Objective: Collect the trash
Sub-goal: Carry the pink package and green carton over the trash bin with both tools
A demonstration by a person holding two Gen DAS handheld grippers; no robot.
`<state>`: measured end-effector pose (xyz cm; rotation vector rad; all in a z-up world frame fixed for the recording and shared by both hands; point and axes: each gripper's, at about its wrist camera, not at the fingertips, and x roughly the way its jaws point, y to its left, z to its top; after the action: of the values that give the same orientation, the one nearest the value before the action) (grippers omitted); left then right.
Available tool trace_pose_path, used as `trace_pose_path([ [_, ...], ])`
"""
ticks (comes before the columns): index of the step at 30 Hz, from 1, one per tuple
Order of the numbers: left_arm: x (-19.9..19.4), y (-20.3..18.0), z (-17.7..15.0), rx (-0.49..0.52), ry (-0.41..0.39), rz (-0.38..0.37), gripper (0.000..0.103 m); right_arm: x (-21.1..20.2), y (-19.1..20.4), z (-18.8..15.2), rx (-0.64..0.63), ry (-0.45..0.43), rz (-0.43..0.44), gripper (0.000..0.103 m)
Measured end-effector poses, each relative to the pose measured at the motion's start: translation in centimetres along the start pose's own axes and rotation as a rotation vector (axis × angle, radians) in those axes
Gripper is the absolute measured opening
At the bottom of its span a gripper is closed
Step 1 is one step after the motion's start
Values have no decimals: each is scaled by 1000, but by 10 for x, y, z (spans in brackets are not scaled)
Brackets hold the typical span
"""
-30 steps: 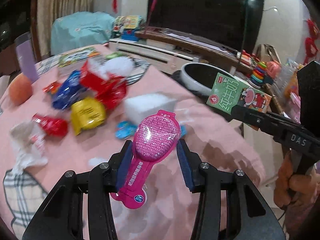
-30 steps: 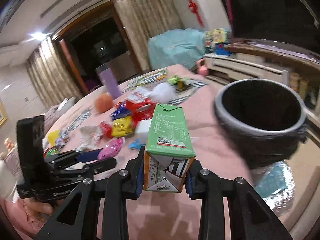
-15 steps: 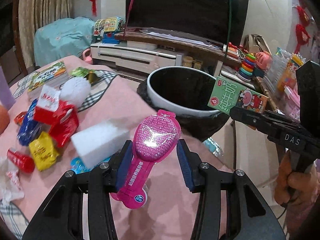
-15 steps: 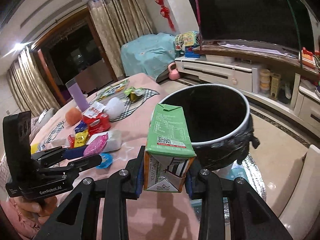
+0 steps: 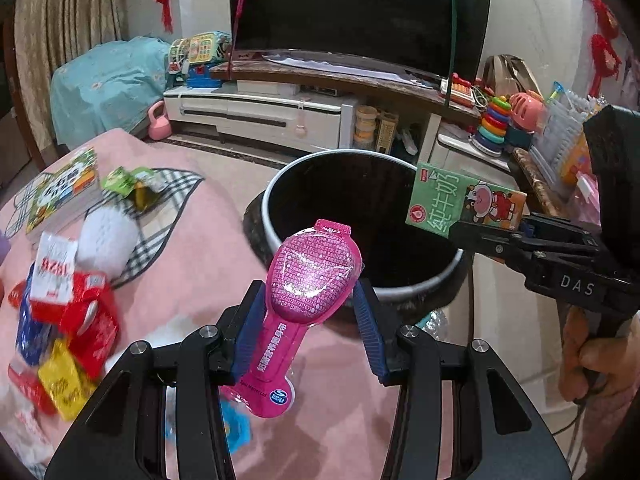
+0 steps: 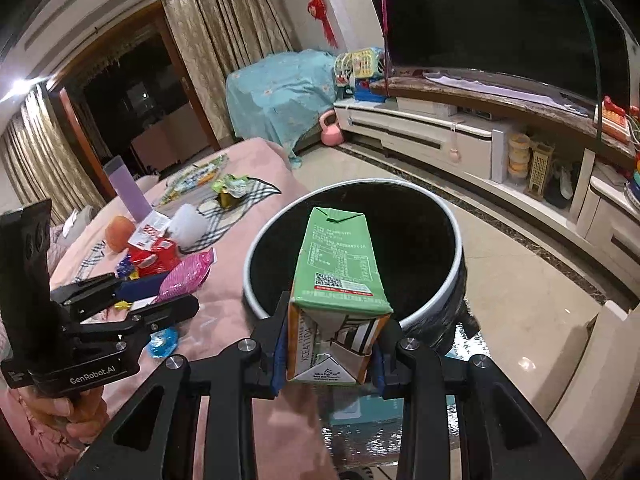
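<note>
My left gripper (image 5: 310,300) is shut on a pink spoon-shaped blister pack (image 5: 312,264), held in the air over the table's edge, just short of the bin. The black trash bin (image 5: 276,188) with a white rim stands on the floor beside the table. My right gripper (image 6: 332,328) is shut on a green milk carton (image 6: 338,260), which hangs over the bin's (image 6: 452,280) near rim. In the left wrist view the carton (image 5: 464,200) shows at the right, over the bin's right side. The right wrist view has the left gripper (image 6: 160,292) and its pink pack (image 6: 186,276) at the left.
Red, yellow and blue wrappers (image 5: 80,320), a white ball (image 5: 108,236), a green wrapper (image 5: 132,184) and a book (image 5: 64,192) lie on the pink tablecloth (image 5: 208,220). A purple cup (image 6: 128,188) and an orange (image 6: 118,228) stand further back. A TV stand (image 6: 420,136) runs behind the bin.
Both grippers have swung away from the littered table toward the bin, each keeping its item. The bin now fills the middle of both views, with the carton over its rim.
</note>
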<state>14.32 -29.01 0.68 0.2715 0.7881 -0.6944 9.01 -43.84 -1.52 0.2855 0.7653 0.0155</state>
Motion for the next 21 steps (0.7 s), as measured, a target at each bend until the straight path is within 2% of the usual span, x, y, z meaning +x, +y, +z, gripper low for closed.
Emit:
trace_pose_path([
  [11, 32, -12, 37, 67, 44, 2, 44, 20, -20, 24, -48, 87, -23, 33],
  [21, 57, -16, 48, 116, 106, 10, 45, 35, -27, 34, -79, 155, -22, 33],
])
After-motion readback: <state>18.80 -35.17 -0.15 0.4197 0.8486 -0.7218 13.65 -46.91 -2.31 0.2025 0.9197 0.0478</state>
